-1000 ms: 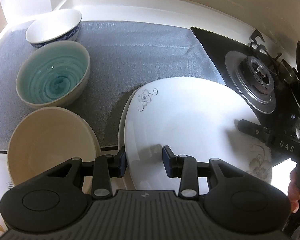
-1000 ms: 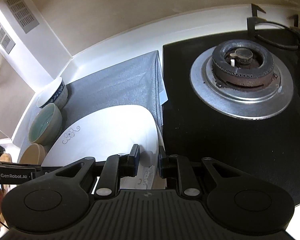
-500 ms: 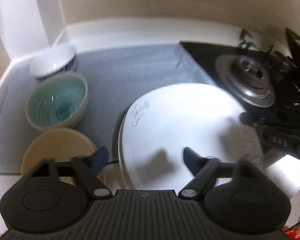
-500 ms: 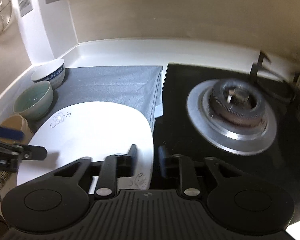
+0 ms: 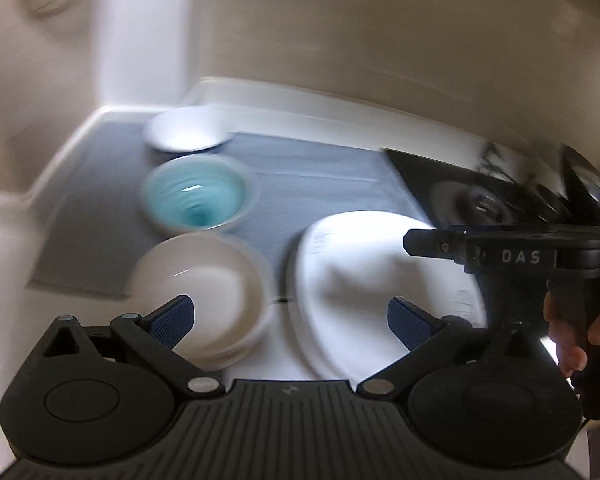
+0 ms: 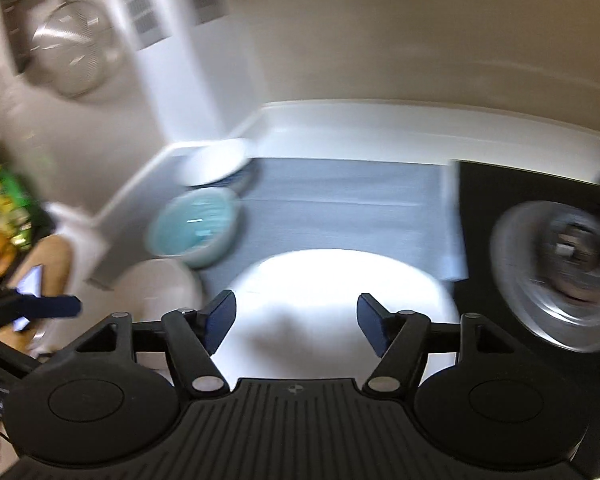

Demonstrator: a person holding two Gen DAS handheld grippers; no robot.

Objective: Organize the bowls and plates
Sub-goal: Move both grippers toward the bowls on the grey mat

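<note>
While both tongs open empty above white plate, teal bowl, cream bowl, seemingly stove beside.

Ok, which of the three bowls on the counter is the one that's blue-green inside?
The middle bowl of the row: its inside is teal with swirled rings. The white bowl behind it by the corner and the cream bowl in front are both pale inside.

right gripper: we see its jaws opening, nothing between them
white plate: lies below our fingers, partly on the grey mat
bowls: teal bowl, white bowl behind it, cream bowl nearest us
burner: right, blurred
left gripper: a finger at left edge
</note>
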